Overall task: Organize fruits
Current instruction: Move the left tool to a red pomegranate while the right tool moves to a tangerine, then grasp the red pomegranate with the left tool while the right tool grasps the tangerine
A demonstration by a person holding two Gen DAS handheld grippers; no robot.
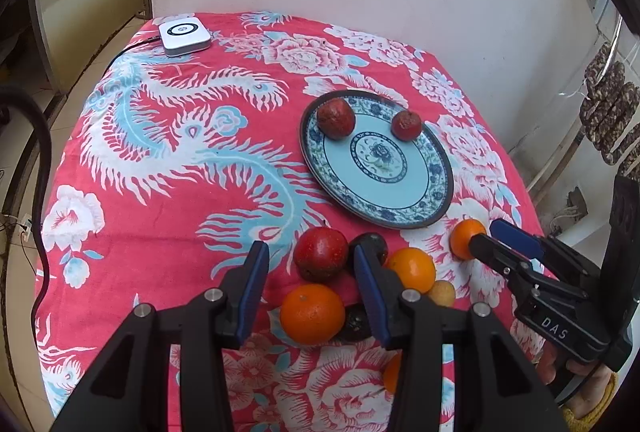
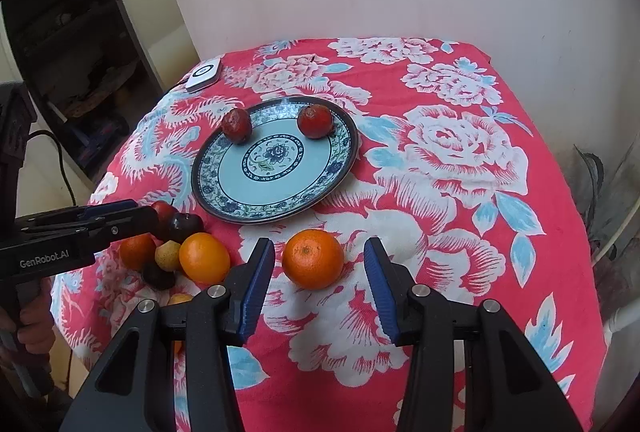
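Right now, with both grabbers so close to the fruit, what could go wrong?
1. The right gripper is open around a lone orange. Round fruit could roll away if one finger nudges it first.
2. The left gripper hangs over a tight pile: a red apple against more oranges and dark fruits. Grabbing one might scatter the others toward the table edge.
3. The two wrinkled red fruits sit near the plate rim; a bump could knock them off.

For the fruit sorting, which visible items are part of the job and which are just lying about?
Job:
- plate with two red fruits
- lone orange between the right gripper fingers
- fruit pile by the left gripper

Lying about:
- white device
- floral tablecloth
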